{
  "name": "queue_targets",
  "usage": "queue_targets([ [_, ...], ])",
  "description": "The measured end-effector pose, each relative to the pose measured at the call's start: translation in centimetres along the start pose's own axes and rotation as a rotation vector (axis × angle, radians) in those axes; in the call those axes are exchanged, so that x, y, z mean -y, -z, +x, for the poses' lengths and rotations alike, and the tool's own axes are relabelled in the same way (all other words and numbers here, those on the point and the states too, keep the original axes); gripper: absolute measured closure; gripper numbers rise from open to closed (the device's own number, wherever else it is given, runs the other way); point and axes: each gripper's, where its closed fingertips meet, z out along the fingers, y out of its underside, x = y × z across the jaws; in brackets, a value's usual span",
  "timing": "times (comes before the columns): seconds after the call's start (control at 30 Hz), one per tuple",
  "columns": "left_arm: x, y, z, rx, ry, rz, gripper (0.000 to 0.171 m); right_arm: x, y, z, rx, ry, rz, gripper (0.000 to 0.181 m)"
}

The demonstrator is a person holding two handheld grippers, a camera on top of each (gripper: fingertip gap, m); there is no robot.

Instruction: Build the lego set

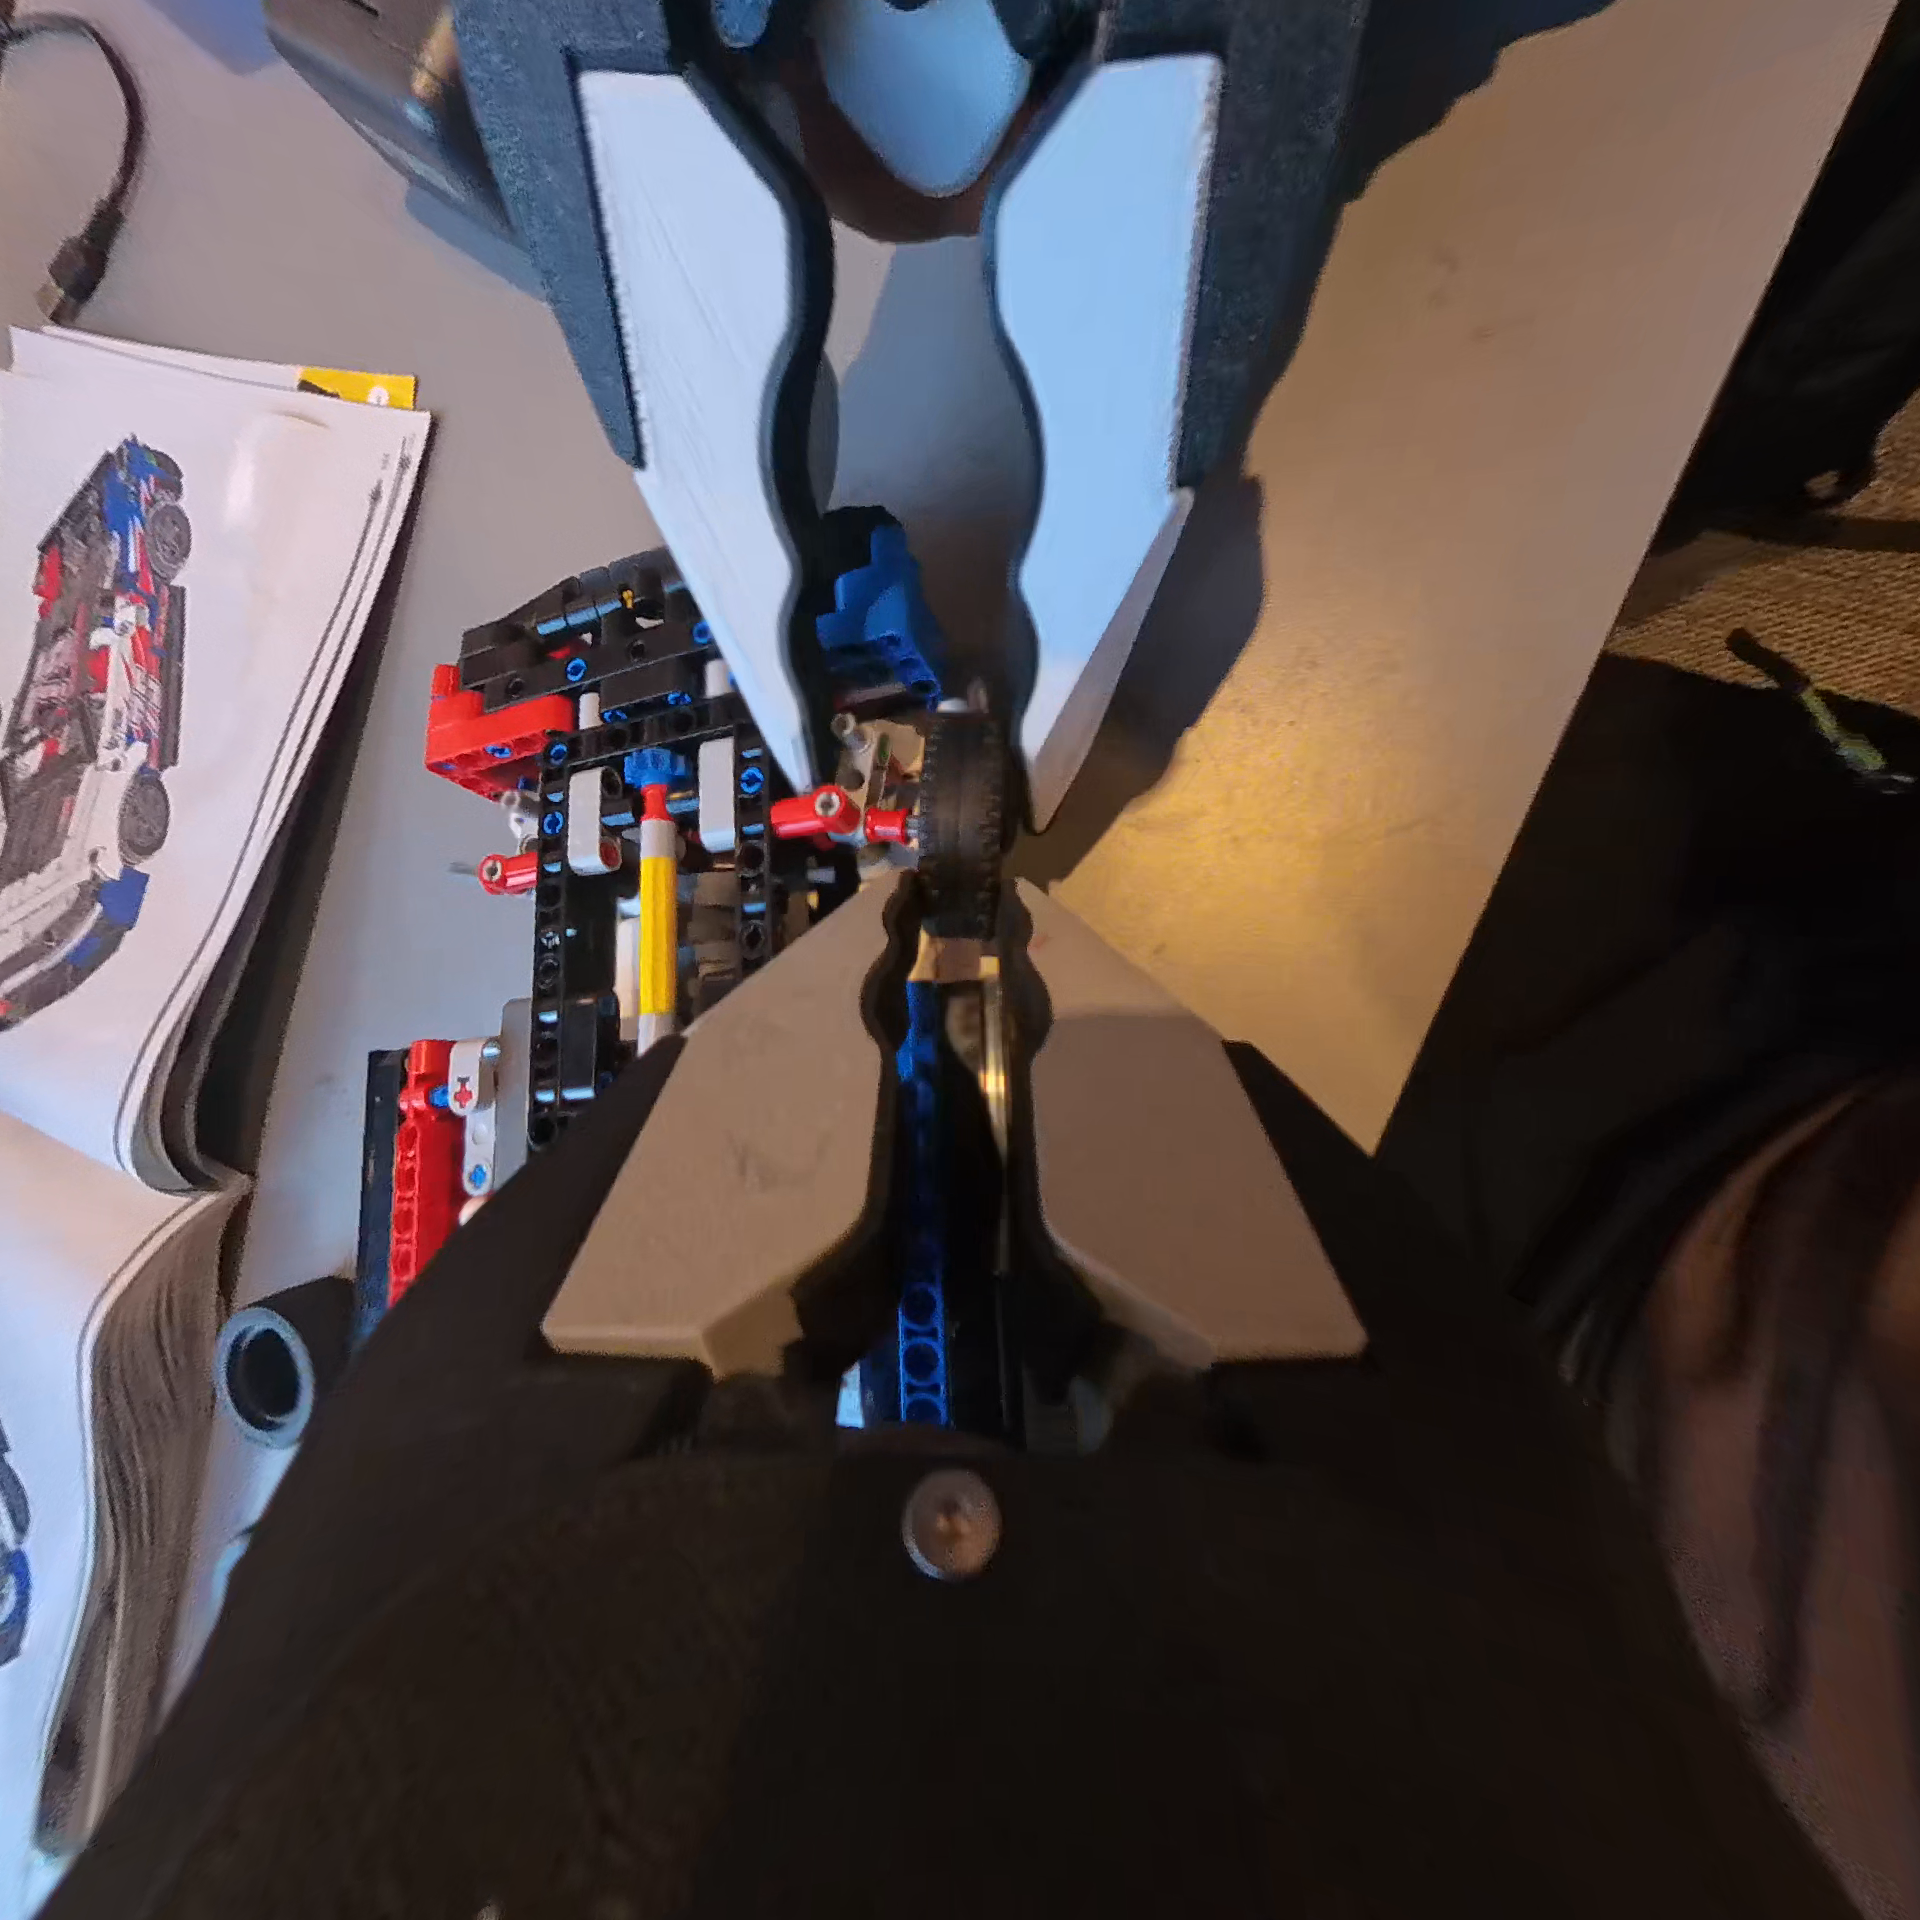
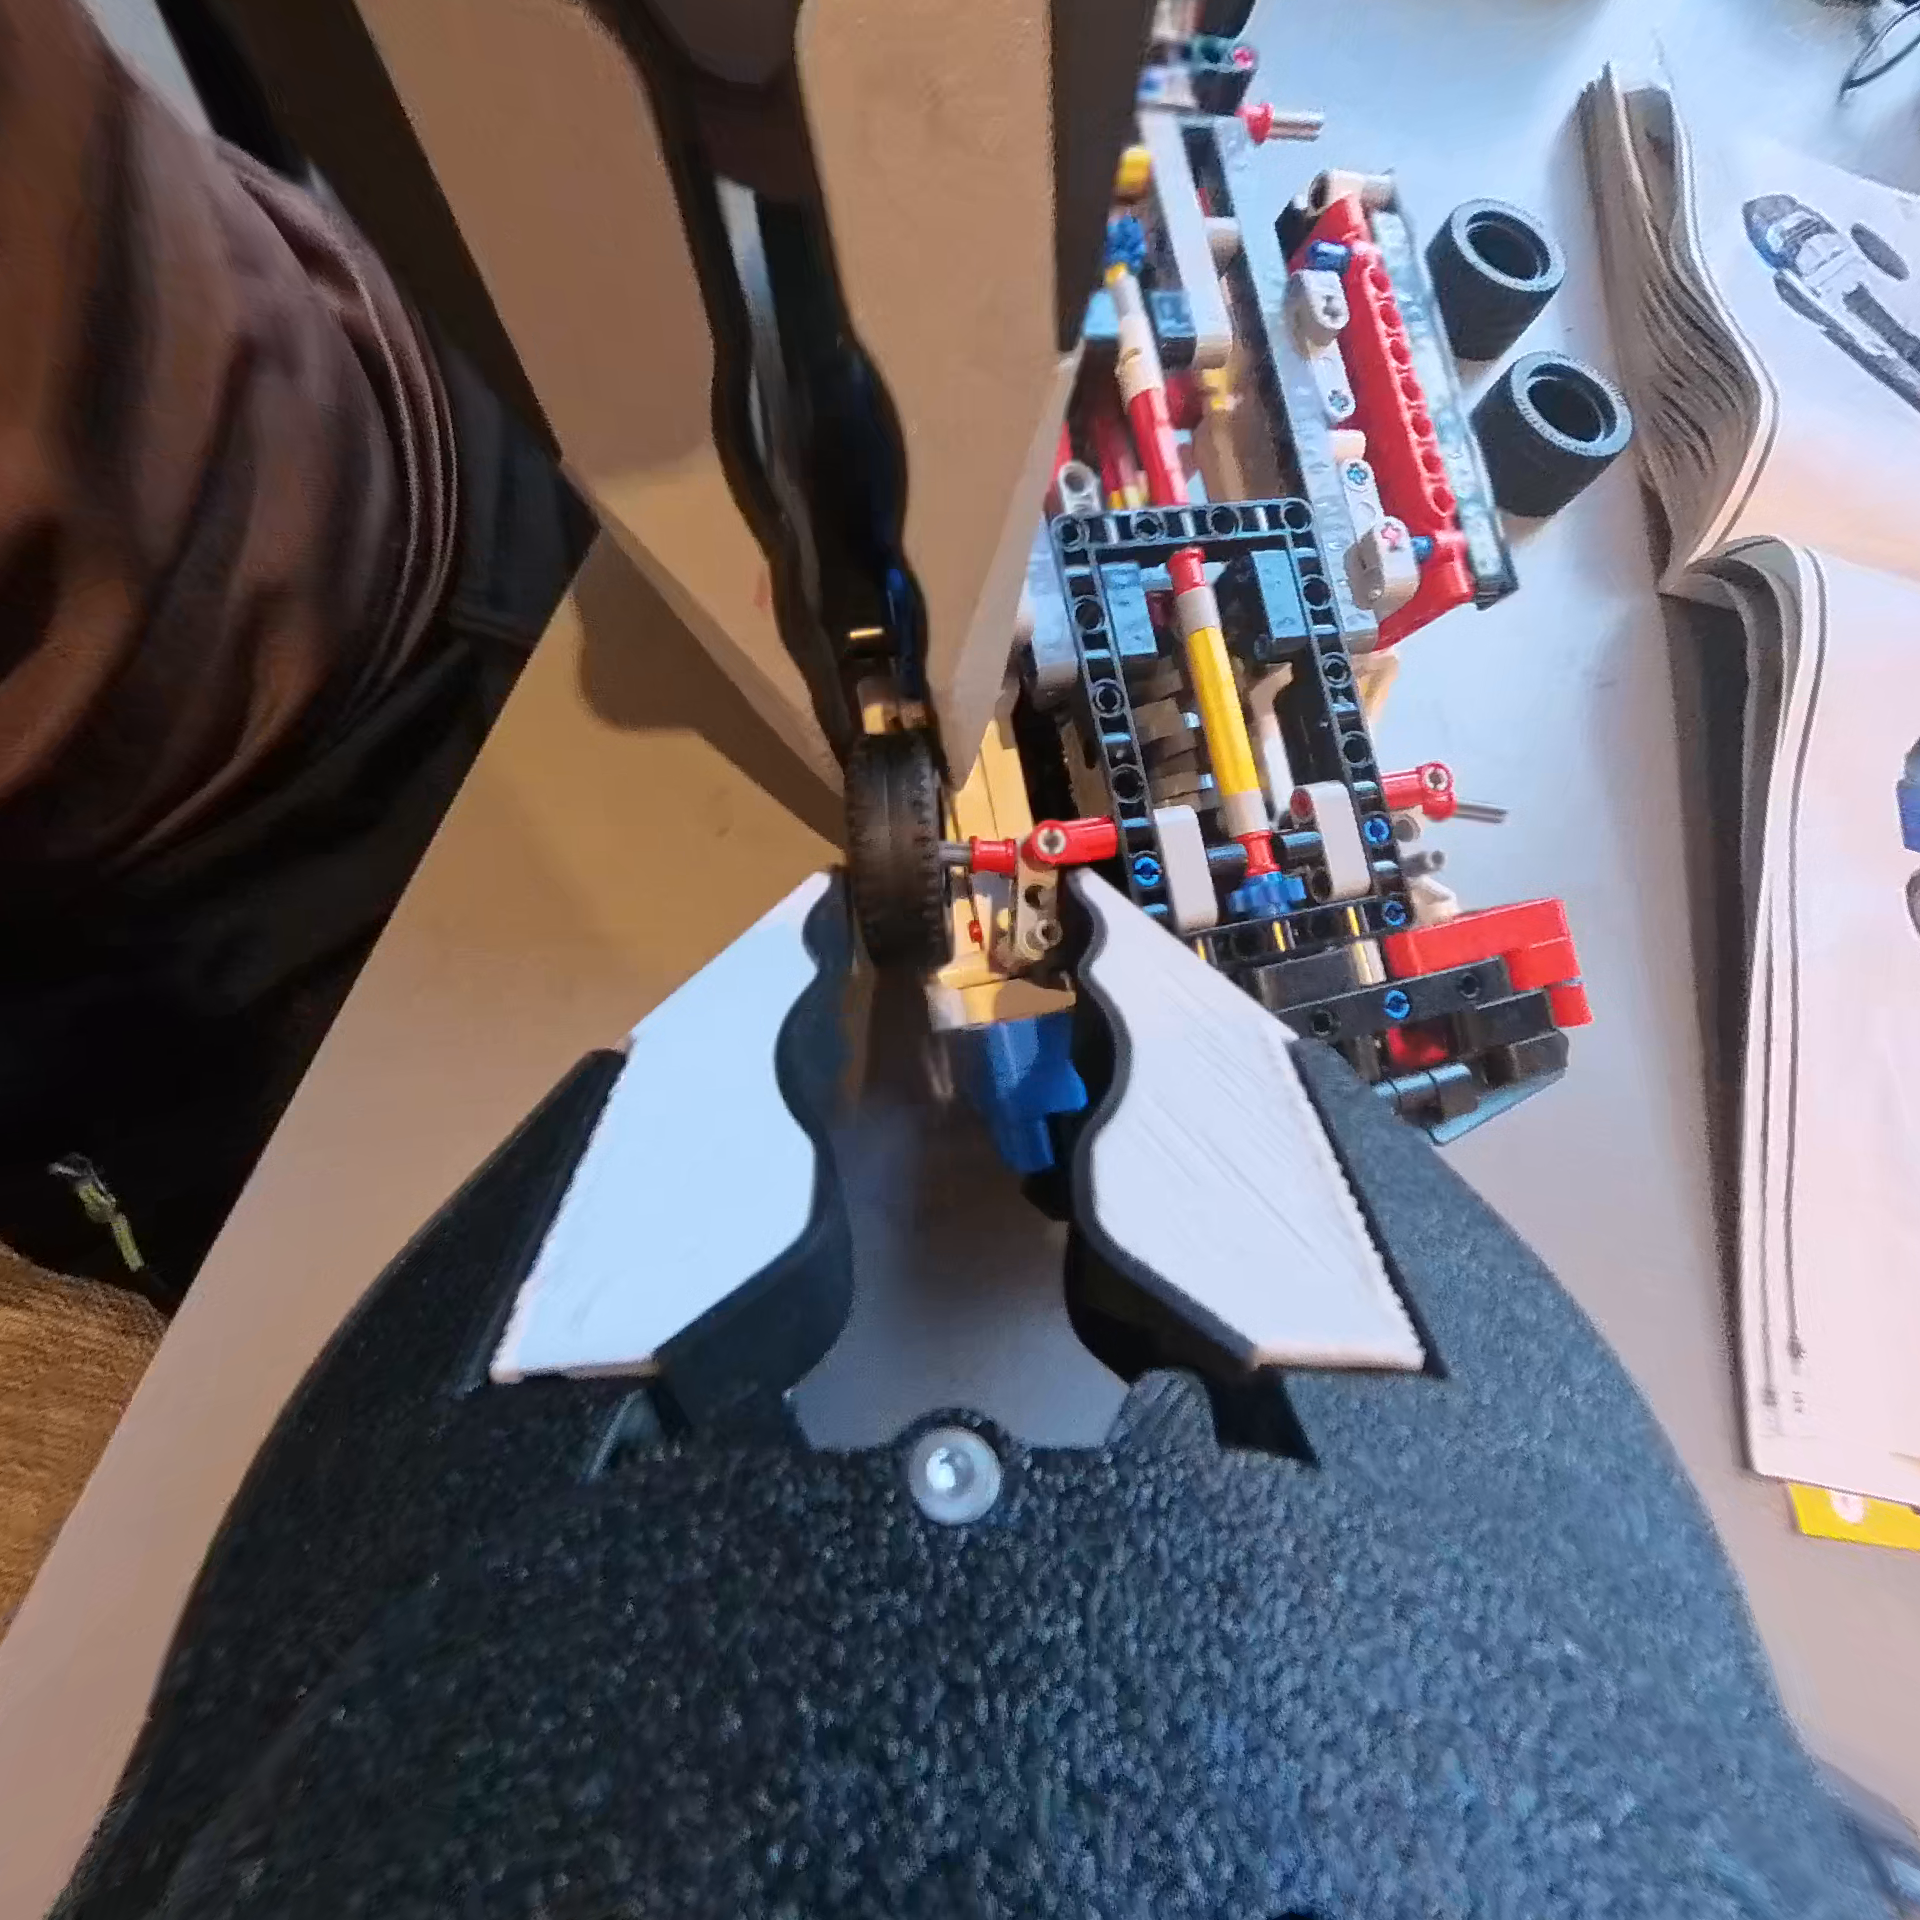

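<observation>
A half-built lego car chassis (image 1: 655, 831) of black frames, red beams and a yellow axle lies on the grey table; it also shows in the right wrist view (image 2: 1216, 675). My left gripper (image 1: 956, 899) is shut on the chassis's near side along a blue beam (image 1: 920, 1143). A small black wheel (image 1: 961, 821) sits on the axle just past its tips. My right gripper (image 2: 956, 883) comes from the opposite side. It is closed in on the wheel (image 2: 894, 862) and the grey hub beside it: one finger is on the wheel's outer face, the other against the hub.
Open instruction booklets (image 1: 156, 727) lie beside the chassis, also in the right wrist view (image 2: 1818, 831). Two loose black tyres (image 2: 1496, 275) (image 2: 1553, 431) lie between them. The table edge (image 2: 416, 935) is close to the wheel, with a person in dark clothing beyond it. A black cable (image 1: 104, 208) lies far off. The tips of both grippers are at nearly the same place.
</observation>
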Motion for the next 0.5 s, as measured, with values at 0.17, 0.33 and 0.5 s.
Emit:
queue_targets([
  [0.17, -0.3, -0.3, -0.5, -0.001, 0.011, -0.008, 0.160, 0.2, -0.3, 0.5, -0.024, -0.007, 0.023, 0.149],
  [0.33, -0.7, -0.3, -1.0, 0.001, 0.036, -0.005, 0.159, 0.3, -0.6, 0.9, -0.031, 0.032, 0.006, 0.156],
  [0.5, -1.1, -0.2, -1.5, -0.005, 0.040, -0.003, 0.160, 0.4, -0.8, 1.3, -0.008, 0.018, 0.013, 0.157],
])
